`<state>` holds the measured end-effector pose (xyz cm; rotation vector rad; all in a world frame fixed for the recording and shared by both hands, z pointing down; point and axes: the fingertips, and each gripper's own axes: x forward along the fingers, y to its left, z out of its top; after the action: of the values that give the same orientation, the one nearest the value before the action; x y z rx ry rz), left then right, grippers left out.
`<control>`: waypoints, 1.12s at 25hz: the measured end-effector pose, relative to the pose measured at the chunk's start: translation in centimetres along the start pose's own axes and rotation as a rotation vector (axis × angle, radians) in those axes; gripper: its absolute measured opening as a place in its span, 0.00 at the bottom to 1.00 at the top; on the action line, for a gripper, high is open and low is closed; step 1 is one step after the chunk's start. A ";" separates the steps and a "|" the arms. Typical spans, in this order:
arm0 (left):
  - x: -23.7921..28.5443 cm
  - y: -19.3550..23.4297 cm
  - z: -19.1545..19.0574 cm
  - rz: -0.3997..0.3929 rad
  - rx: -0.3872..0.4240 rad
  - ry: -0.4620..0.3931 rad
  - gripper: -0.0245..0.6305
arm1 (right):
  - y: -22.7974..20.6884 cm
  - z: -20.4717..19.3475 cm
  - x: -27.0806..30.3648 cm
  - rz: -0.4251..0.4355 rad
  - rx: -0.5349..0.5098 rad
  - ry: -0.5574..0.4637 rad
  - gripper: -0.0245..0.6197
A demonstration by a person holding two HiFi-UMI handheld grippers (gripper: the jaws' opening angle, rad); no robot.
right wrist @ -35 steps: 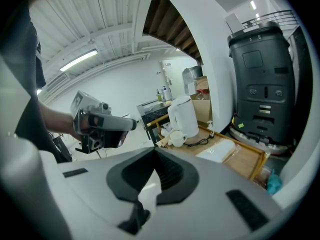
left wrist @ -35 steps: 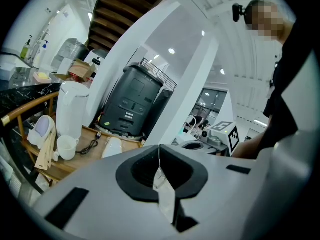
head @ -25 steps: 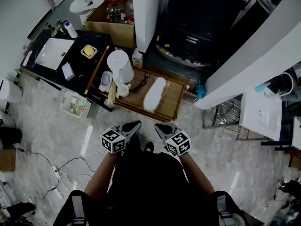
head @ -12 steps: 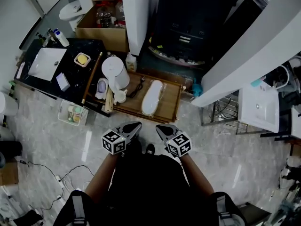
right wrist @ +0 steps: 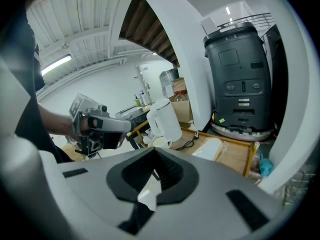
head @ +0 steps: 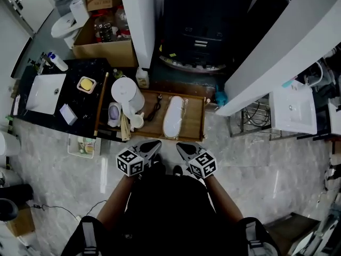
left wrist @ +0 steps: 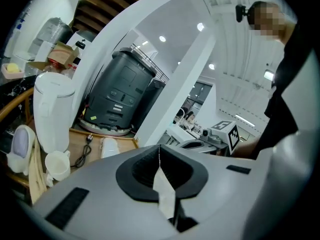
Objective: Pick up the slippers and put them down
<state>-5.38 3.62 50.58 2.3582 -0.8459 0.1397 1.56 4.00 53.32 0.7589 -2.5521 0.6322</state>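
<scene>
A pair of white slippers in clear wrap lies on a low wooden tray table, just ahead of both grippers. My left gripper and right gripper are held side by side near my body, short of the tray's near edge, both shut and empty. In the left gripper view the slippers show past the shut jaws. The right gripper view has them beyond its own shut jaws, with the left gripper at the left.
A white kettle, a small cup and a black cord share the tray's left half. A black counter with a white sink stands to the left, a cardboard box behind, a dark machine and white pillar beyond.
The tray with the slippers has drawn nearer to both grippers as I stepped forward. Both grippers stay shut and empty, side by side.
</scene>
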 end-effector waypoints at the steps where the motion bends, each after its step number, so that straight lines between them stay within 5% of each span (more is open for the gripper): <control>1: 0.0 0.4 0.2 -0.015 0.004 0.010 0.06 | 0.0 0.1 0.4 -0.012 0.011 -0.004 0.05; 12: 0.0 3.3 0.1 -0.144 0.029 0.135 0.06 | 0.0 0.4 2.9 -0.115 0.086 -0.008 0.05; 28: 2.9 6.4 -1.9 -0.122 -0.061 0.170 0.06 | -3.1 -3.3 5.1 -0.085 0.161 0.068 0.05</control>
<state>-6.81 -0.68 56.29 2.2959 -0.6146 0.2560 0.26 1.37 59.48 0.8785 -2.4151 0.8292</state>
